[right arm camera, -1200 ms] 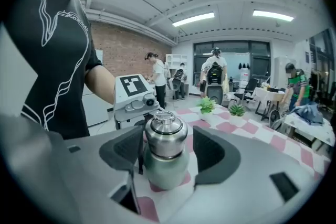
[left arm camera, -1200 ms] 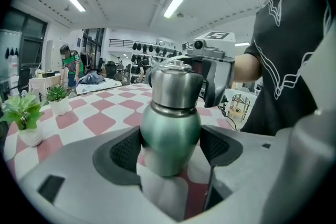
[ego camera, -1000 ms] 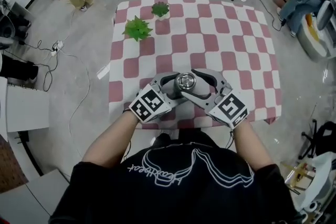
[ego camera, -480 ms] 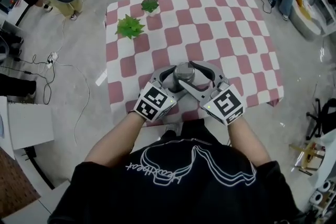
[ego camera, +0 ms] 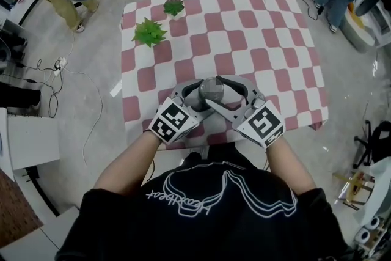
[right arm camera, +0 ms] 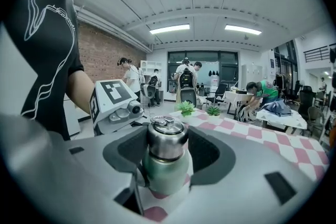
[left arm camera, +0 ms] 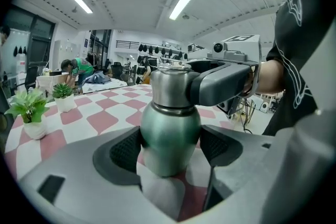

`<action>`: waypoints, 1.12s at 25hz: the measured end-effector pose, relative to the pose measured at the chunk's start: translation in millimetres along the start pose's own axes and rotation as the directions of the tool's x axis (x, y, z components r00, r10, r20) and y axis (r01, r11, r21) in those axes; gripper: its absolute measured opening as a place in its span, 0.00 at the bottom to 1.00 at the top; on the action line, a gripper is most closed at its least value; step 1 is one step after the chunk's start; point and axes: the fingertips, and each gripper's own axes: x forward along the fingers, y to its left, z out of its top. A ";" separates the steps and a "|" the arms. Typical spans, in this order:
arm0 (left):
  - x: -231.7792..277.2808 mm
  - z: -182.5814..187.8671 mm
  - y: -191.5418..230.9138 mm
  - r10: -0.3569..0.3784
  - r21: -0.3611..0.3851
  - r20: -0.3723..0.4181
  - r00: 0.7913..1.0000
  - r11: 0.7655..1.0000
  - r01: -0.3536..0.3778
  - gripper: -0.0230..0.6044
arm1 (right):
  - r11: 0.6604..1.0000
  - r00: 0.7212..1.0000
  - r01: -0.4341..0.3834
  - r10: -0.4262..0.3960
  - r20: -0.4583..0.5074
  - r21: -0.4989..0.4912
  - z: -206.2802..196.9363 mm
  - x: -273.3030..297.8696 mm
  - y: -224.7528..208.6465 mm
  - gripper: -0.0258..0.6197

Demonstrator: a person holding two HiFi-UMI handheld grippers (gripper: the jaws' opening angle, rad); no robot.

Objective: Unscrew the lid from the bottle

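Right gripper (right arm camera: pixel 168 150) newly tight round lid (right arm camera: pixel 166 136)

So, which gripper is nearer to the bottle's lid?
Right. The right gripper has just closed its jaws around the lid; the left gripper clamps the green bottle body below it.

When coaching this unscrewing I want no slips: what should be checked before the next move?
1. Left tool clamps the green metal bottle by its body: ok, pads press both sides.
2. Right tool on the round steel lid: ok, its jaws have just been closing, with the lid between the pads.
3. Bottle upright: ok.
4. Lid already loosened: cannot tell.
5. Two small green potted plants clear of both tools: ok, near the far left corner of the red-and-white checked tablecloth.
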 end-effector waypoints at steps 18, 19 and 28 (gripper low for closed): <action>-2.3 -2.3 0.0 -0.317 0.149 -0.121 0.941 0.931 0.333 0.60 | 0.902 0.909 -0.415 0.406 -0.091 -0.116 0.3 5.0 4.0 0.42; -2.6 -2.6 0.0 -0.335 0.157 -0.133 0.933 0.922 0.353 0.60 | 0.893 0.900 -0.434 0.424 -0.098 -0.122 0.2 5.3 4.4 0.42; -4.4 -3.8 0.8 -0.425 0.185 -0.200 0.883 0.868 0.460 0.60 | 0.842 0.854 -0.519 0.502 -0.138 -0.149 0.1 7.8 5.8 0.42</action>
